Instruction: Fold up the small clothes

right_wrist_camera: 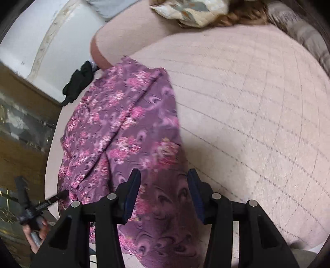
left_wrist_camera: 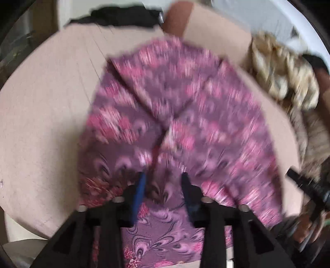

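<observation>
We are hovering both tongs, left [left_wrist_camera: 164, 183] and right [right_wrist_camera: 164, 181], spread wide over the purple floral garment [right_wrist_camera: 123, 127] filling the frame's center.

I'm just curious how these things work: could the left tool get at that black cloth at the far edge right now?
Probably not without moving. The left tool is open over the near end of the purple floral garment, and the black cloth lies beyond the garment's far end. Nothing blocks the way; it is simply far off.
</observation>
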`<state>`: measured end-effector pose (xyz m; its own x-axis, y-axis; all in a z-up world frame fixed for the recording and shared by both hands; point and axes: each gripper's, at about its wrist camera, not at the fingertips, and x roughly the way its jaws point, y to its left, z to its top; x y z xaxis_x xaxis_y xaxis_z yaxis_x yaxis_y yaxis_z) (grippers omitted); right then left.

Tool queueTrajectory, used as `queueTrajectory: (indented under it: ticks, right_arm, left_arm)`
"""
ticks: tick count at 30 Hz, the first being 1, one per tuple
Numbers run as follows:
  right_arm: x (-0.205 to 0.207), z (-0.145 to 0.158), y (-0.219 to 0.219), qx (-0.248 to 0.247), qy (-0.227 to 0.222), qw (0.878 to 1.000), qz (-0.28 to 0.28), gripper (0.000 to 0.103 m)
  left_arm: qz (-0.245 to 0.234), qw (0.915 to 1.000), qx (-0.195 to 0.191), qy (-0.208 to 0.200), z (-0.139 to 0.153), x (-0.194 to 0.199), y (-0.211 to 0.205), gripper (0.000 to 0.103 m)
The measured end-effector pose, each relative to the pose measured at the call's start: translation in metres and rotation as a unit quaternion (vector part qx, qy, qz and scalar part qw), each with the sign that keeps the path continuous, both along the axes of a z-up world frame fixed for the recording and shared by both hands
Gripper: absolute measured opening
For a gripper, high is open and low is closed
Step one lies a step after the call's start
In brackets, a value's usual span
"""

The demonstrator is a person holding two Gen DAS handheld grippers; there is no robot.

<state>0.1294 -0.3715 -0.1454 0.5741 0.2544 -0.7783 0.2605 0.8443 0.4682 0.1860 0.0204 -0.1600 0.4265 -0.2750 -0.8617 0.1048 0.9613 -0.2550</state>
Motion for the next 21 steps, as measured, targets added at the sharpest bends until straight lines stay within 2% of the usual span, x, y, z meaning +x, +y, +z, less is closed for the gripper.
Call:
queueTrajectory:
  ticks: [1,2,5,7,10,12,15,21]
  right_arm:
    - [0.002,0.008,0.004,-0.002,-0.006,1.0,0.007,0.048]
    - [0.005,0.016,0.006,-0.007,-0.014,1.0,0.014,0.054]
    - [0.024,0.039,0.004,-0.002,-0.033,0.999,0.028,0.062]
    - [0.043,0.051,0.001,0.004,-0.038,0.999,0.039,0.063]
    - [0.086,0.068,-0.004,0.006,-0.041,0.997,0.062,0.063]
    - [0.122,0.074,-0.005,0.002,-0.037,0.996,0.084,0.064]
    - [0.17,0.074,-0.01,0.0,-0.029,0.995,0.1,0.064]
    - [0.298,0.042,-0.02,-0.005,0.02,0.994,0.111,0.063]
  left_arm:
    - [0.004,0.9999,-0.005,-0.014,0.012,0.0,0.005,0.067]
    - [0.01,0.9996,-0.005,-0.026,0.023,0.001,0.009,0.071]
    - [0.02,0.9985,0.005,-0.051,0.053,0.022,0.016,0.073]
    - [0.022,0.9976,0.032,-0.058,0.068,0.054,0.016,0.076]
    - [0.028,0.9968,0.033,-0.067,0.078,0.109,0.019,0.076]
    - [0.034,0.9967,0.043,-0.06,0.073,0.147,0.02,0.076]
    - [0.03,0.9982,0.031,-0.041,0.054,0.209,0.017,0.076]
    - [0.012,0.9992,0.026,0.026,0.009,0.314,-0.003,0.076]
